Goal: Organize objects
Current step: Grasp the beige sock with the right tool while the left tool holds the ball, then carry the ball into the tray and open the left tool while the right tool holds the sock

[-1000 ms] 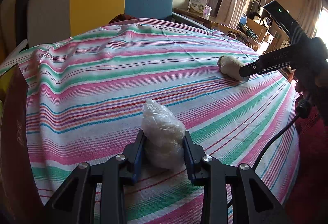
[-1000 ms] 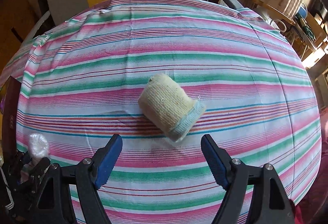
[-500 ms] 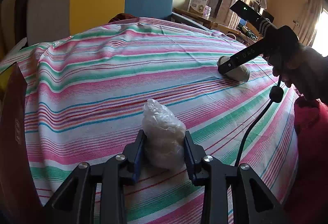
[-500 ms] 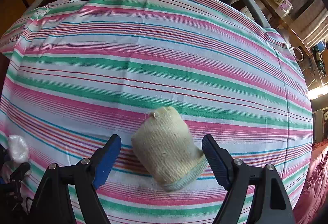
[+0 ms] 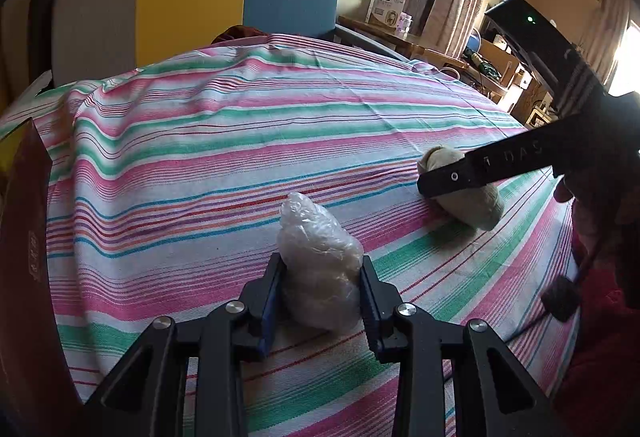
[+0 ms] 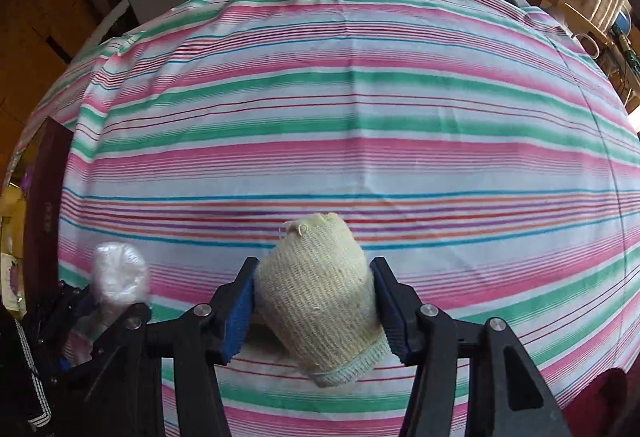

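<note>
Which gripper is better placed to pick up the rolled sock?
Right. The right gripper already straddles the sock, its jaws closing, while the left gripper is shut on the plastic bag.

left gripper [image 5: 322, 301]: black angular struts, silver screw heads, blue pads inside fingers [image 5: 269, 301]
right gripper [image 6: 314, 311]: same black frame, blue ribbed pads, white lettering on side
cable: black, with inline knob, at 4 o'clock
clothing: red garment at 4 o'clock
</note>
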`<state>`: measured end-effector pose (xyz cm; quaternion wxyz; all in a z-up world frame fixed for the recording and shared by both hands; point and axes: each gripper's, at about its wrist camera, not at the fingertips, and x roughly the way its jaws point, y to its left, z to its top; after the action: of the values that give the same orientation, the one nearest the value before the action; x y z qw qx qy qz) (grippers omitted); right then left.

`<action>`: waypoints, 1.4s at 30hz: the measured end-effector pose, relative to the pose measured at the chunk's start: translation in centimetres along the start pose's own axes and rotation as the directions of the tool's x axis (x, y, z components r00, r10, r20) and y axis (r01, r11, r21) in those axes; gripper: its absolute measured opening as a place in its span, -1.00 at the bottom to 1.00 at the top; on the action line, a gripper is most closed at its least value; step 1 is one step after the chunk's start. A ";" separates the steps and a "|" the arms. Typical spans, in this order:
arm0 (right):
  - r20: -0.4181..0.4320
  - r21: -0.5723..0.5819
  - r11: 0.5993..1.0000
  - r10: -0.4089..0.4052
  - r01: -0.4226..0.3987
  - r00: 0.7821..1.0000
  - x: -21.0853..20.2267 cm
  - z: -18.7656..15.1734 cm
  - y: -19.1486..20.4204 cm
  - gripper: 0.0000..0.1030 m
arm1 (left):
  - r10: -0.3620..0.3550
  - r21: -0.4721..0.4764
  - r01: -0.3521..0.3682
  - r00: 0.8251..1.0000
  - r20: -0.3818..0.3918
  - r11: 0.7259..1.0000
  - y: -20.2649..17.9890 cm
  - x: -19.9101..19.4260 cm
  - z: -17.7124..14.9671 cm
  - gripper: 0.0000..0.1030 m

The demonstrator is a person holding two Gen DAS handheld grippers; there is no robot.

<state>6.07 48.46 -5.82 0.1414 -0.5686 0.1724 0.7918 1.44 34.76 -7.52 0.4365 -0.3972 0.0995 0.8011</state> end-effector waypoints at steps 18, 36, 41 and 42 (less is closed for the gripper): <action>0.073 -0.110 0.989 -0.086 0.093 0.994 1.1 -0.8 1.9 0.07 | -0.013 -0.054 0.016 0.999 0.042 0.998 1.0 -4.1 0.8 -0.35; 0.092 -0.155 0.979 -0.118 0.132 0.989 1.0 -1.6 2.6 0.07 | 0.286 -0.328 -0.230 0.949 0.133 0.916 14.1 -17.3 -1.9 -0.35; 0.102 -0.182 0.970 -0.142 0.159 0.985 1.2 -1.6 3.0 0.07 | 0.376 -0.351 -0.320 0.921 0.103 0.880 16.3 -19.2 -4.1 -0.35; 0.105 -0.188 0.968 -0.148 0.166 0.983 1.2 -1.7 3.1 0.07 | 0.391 -0.352 -0.336 0.915 0.099 0.874 16.6 -19.5 -4.5 -0.35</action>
<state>5.82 45.01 -7.06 0.1546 -0.5553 0.0413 0.8161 -3.11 10.46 0.48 0.2124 -0.3696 0.0013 0.9046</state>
